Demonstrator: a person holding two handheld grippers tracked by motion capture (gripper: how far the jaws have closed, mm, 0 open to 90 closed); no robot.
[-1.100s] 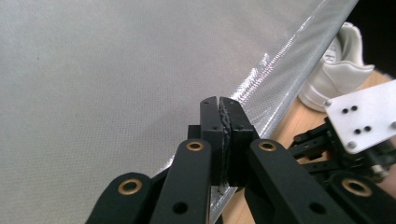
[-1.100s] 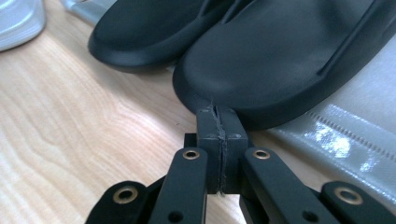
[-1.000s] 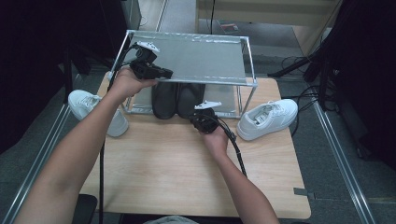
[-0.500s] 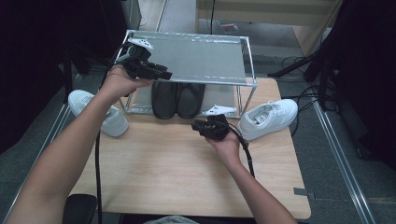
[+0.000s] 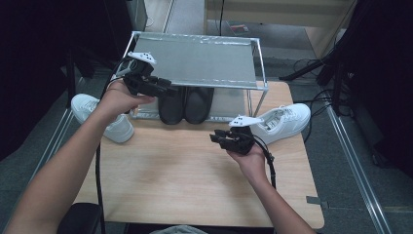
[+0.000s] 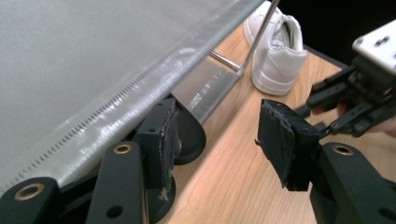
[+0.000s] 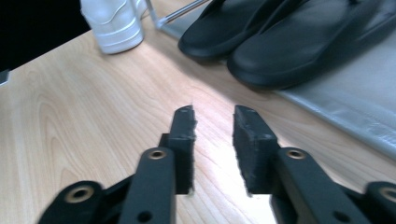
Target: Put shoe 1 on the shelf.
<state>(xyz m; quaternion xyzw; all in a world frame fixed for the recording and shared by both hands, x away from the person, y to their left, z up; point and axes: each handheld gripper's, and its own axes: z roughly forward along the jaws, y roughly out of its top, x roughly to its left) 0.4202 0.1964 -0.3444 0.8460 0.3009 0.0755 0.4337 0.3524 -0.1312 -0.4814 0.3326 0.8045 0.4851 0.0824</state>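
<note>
A pair of black sandals (image 5: 186, 103) lies side by side on the lower shelf of a metal shoe rack (image 5: 195, 61). My left gripper (image 5: 168, 89) hovers by the rack's left front, just left of the sandals. Its jaws have just been opening and stand wide apart, nothing between them (image 6: 217, 121). One sandal's toe (image 6: 191, 135) shows behind its left jaw. My right gripper (image 5: 214, 138) hangs over the table in front of the rack. Its jaws have also just been opening, with a narrow empty gap (image 7: 212, 121), pointing towards the sandals (image 7: 299, 42).
One white sneaker (image 5: 104, 117) lies on the table left of the rack, another white sneaker (image 5: 282, 122) at the right. The wooden table (image 5: 185, 180) stretches towards the person. Black cables trail from both grippers. Dark floor surrounds the table.
Both grippers have opened. The right hand has drawn back from the sandals towards the person and the right. The left hand has shifted left, away from the sandals.
</note>
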